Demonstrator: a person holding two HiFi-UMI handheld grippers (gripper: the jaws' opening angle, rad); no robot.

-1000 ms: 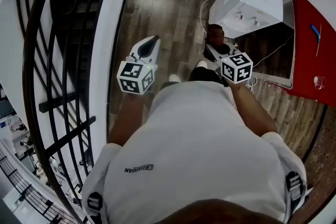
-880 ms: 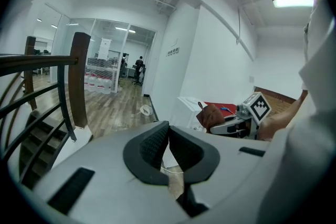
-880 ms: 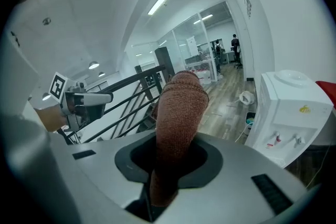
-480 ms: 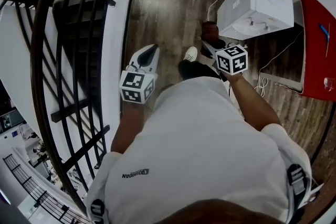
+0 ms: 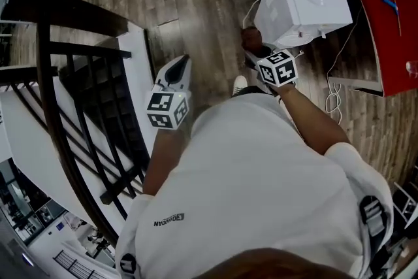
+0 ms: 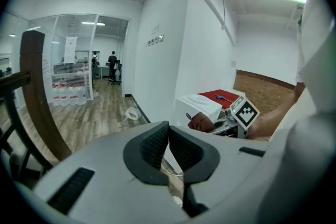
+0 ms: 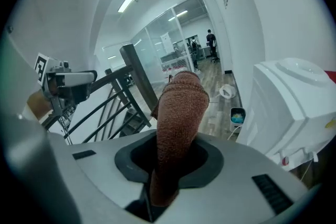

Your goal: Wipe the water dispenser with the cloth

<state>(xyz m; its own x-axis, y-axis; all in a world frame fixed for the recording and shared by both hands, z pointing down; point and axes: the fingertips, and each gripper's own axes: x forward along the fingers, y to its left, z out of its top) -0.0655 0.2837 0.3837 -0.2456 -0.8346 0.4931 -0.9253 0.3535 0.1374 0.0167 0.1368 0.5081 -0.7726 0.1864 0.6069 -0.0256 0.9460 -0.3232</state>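
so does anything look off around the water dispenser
Nothing looks spilled or damaged. The only untidy thing is a white cable lying in loose loops on the floor beside the water dispenser.

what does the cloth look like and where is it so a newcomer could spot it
Find the white boxy water dispenser beside the red tabletop. Close to it, the right tongs are shut on the cloth. It is a rust-brown knitted fold sticking up between them, unlike the white and grey plastic around it.
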